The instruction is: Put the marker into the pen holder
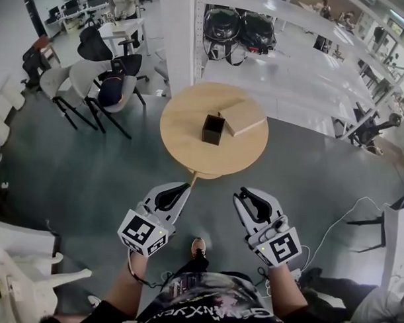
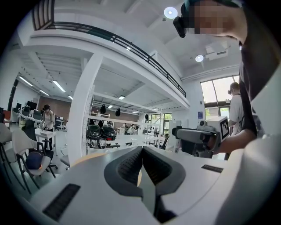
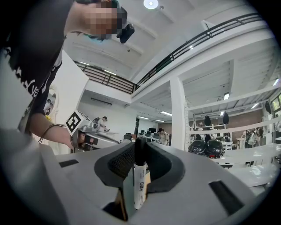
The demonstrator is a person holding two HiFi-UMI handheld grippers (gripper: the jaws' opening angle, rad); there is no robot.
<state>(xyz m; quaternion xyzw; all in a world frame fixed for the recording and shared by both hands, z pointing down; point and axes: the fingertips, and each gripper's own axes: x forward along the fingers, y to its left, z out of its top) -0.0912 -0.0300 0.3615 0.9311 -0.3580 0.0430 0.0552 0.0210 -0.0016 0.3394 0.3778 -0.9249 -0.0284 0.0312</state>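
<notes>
**Right gripper.** The right gripper (image 3: 140, 149) is clenched on the marker (image 3: 139, 184). The marker stands upright between the ribbed pads, with its black cap at the top and its white barrel below. In the head view, this gripper (image 1: 241, 194) is held low in front of the person, over the grey floor and well short of the round table (image 1: 183, 140).

**Left gripper.** The left gripper (image 2: 142, 151) has its jaws closed together with nothing between them. In the head view, it (image 1: 185, 187) sits beside the right gripper at about the same height, apart from it.

**Target.** The pen holder (image 1: 213, 129) is a black, square, open-topped container. It stands upright near the middle of the table top.

**Obstructions on the table.** A flat wooden box (image 1: 242, 119) lies just beside the pen holder, on its far right side. Whether the two touch cannot be determined. The near and left sides of the pen holder face bare table top.

**Surroundings.**
- A white pillar (image 1: 174, 37) rises behind the table on the left.
- Long white benches (image 1: 291, 81) run behind the table on the right. Two black rounded objects (image 1: 238, 29) sit at their near end.
- Several chairs (image 1: 99, 88) stand on the floor to the left of the table, well apart from it.
- A white cable (image 1: 339, 222) trails across the floor to the right of the person.
- The person's shoe (image 1: 198, 247) shows on the floor between the two grippers.
</notes>
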